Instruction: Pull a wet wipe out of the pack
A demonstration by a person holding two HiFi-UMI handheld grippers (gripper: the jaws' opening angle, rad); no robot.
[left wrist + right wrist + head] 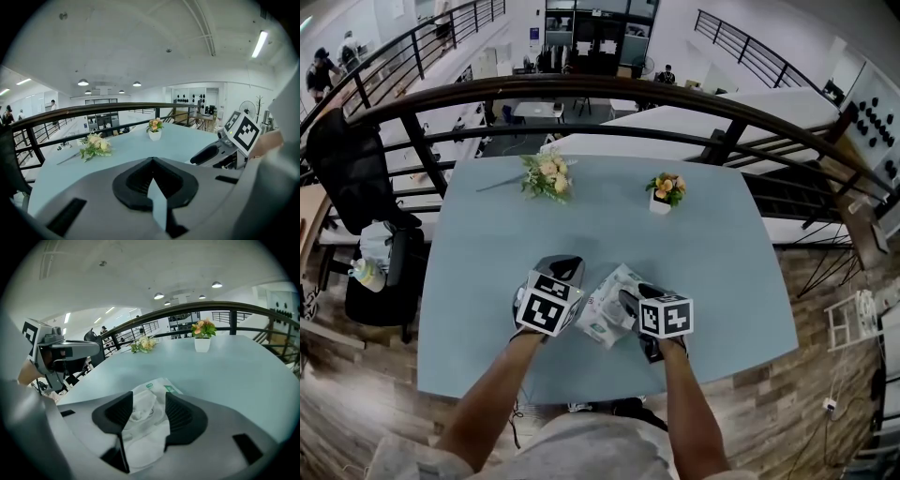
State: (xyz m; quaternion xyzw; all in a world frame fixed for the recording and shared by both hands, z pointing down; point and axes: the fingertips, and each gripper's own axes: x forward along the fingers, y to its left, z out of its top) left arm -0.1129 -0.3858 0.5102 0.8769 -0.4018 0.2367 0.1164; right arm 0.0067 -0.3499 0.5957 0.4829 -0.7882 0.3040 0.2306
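Observation:
The wet wipe pack [602, 309], white with green print, lies on the light blue table [722, 272] near its front edge. My right gripper [636, 298] is over the pack's right part. In the right gripper view its jaws [149, 401] stand apart on either side of a crumpled white wipe [142, 411] that sticks up from the pack [161, 386]; I cannot see the pads pressing on it. My left gripper [567, 265] sits just left of the pack. In its own view the left gripper [152, 161] is shut, with nothing held and only table ahead.
A loose bouquet [547, 175] lies at the table's far left and a small white pot of flowers [666, 192] stands at the far middle. A dark railing [581, 89] runs behind the table. A black chair [356, 187] stands off the left edge.

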